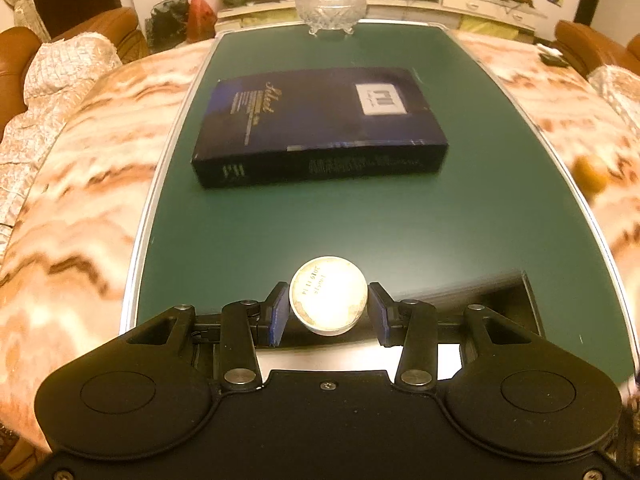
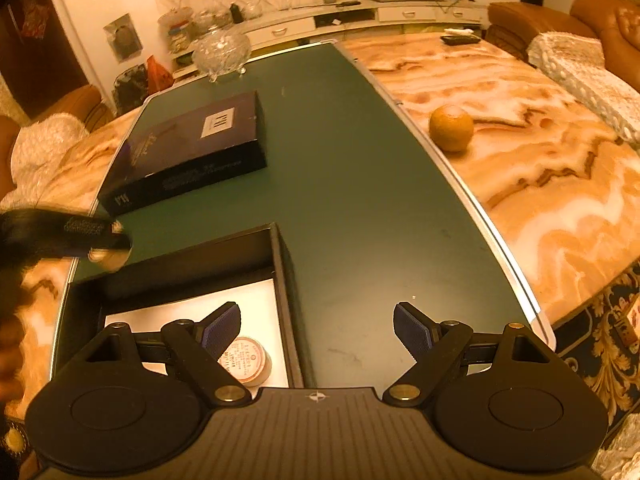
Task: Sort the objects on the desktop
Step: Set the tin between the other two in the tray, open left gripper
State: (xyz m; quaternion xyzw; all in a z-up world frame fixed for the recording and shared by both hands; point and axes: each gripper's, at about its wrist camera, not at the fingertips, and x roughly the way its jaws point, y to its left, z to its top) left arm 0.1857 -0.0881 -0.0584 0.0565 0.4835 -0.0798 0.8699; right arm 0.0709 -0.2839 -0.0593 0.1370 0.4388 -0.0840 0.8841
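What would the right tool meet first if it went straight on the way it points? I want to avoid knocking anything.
Probably only the bare green tabletop. The right tool stands open, aimed past the open black box on its left; the orange lies well off to the right. Depth is uncertain.

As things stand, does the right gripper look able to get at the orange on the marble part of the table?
Probably yes. The right gripper is open and holds nothing, and the orange sits alone on the marble tabletop, ahead and to its right, nothing standing between them.
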